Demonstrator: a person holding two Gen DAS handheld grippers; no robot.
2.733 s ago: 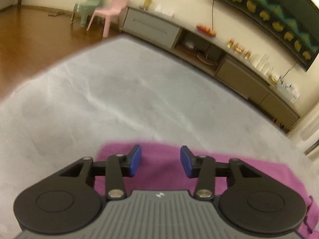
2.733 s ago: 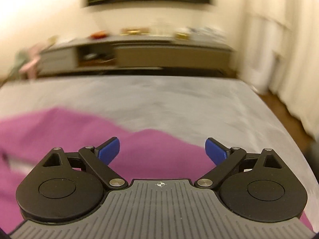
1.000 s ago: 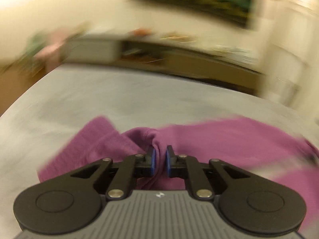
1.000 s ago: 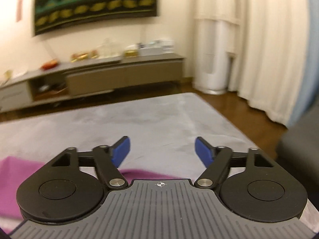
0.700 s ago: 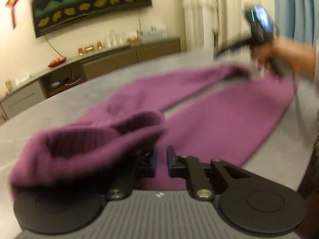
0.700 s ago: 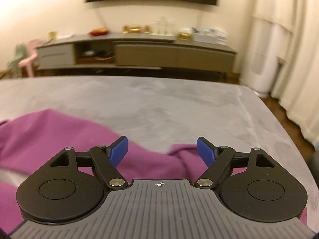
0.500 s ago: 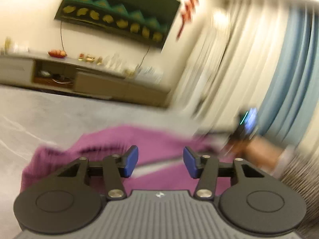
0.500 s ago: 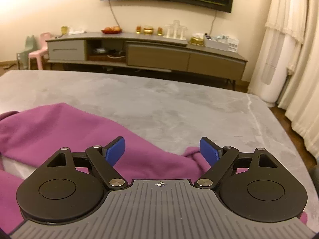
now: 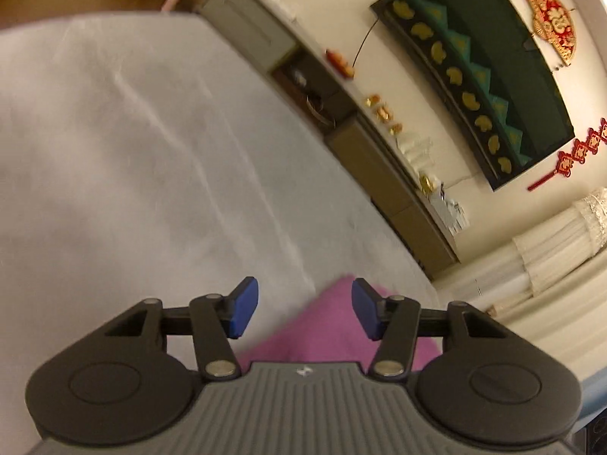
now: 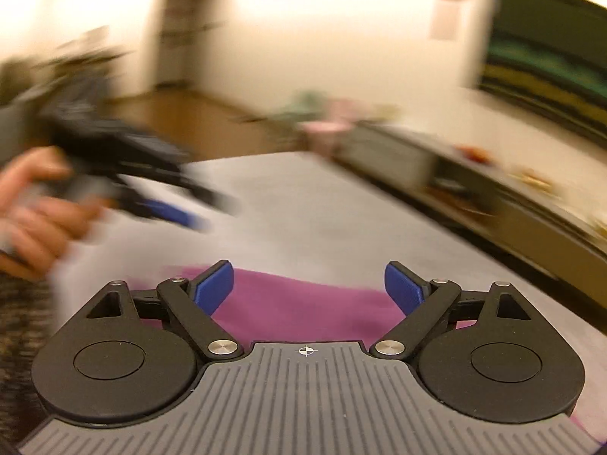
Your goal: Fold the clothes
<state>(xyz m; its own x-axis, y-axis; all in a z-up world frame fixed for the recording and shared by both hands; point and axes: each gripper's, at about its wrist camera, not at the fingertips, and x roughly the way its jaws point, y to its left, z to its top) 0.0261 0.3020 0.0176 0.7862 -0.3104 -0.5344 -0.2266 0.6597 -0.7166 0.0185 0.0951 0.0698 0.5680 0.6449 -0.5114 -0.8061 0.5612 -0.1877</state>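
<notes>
Left wrist view, left hand-held gripper [image 9: 304,313]: released, blue pads well apart, nothing between them.
Left wrist view, purple garment [image 9: 322,335]: lower centre of the frame, lying on the grey counter [image 9: 114,174]; only a corner and a strip visible, the rest hidden under the gripper body.
Left wrist view, background: sideboard [image 9: 379,159] running diagonally toward the lower right, dark wall hanging [image 9: 481,87] at upper right, pale curtains [image 9: 550,258] at right edge.
Right wrist view, right hand-held gripper [image 10: 308,289]: released, blue pads spread wide, empty, hovering over the cloth.
Right wrist view, purple garment [image 10: 303,309]: lower centre, flat on the counter [image 10: 322,220], far edge running across just beyond the pads.
Right wrist view, left hand-held gripper [image 10: 132,174]: blurred, at middle left, held in the left hand [image 10: 34,212] above the counter; jaw state not readable here.
Progress, done: garment laid on the counter and fairly flat where visible; any fold made so far not verifiable from these views.
Progress, left: likely a fresh grasp of an edge or corner, since neither gripper holds cloth; final neat stack not yet shown.
</notes>
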